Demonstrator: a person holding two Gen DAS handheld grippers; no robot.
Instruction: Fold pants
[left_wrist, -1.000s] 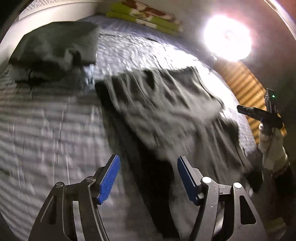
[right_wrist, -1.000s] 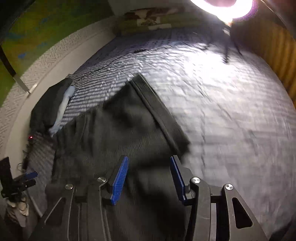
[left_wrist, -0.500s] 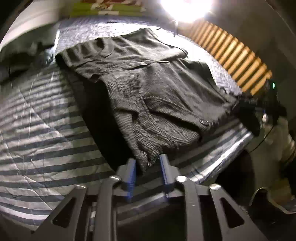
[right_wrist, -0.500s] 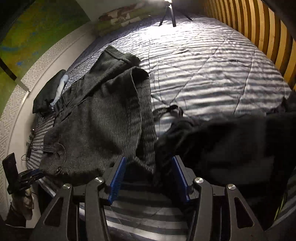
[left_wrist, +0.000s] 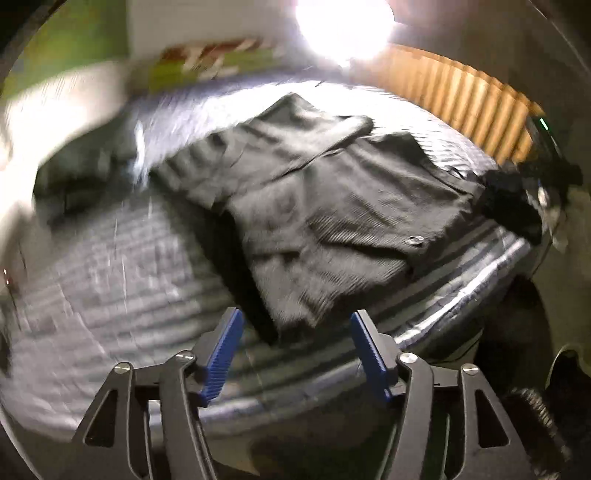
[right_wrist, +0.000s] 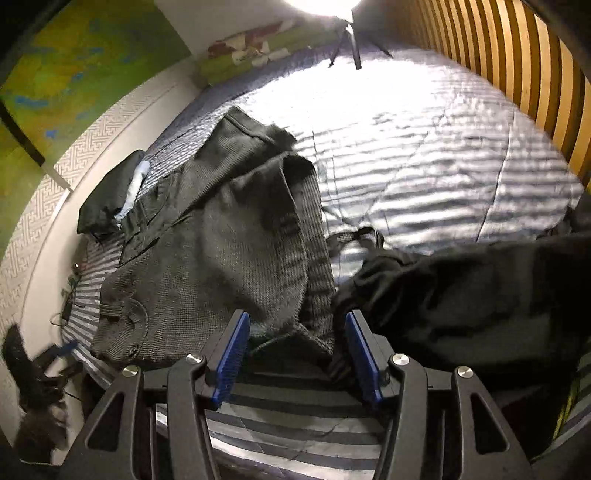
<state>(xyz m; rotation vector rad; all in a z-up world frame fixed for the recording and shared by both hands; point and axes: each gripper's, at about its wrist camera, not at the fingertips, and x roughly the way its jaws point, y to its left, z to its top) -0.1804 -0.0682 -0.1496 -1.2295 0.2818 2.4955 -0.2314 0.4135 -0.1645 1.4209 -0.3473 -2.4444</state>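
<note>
Beyond left gripper (left_wrist: 295, 350): pants (left_wrist: 332, 221) (rumpled)

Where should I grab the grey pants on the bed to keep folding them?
Take the grey pants by the waistband corners hanging nearest the bed edge, coming in low from that edge: the fabric there lies bunched and slightly raised, giving the jaws something to pinch.

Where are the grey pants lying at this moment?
The grey pants lie spread on the striped bedcover, left of centre in the right wrist view, near the bed's front edge, beside a black garment on their right.
</note>
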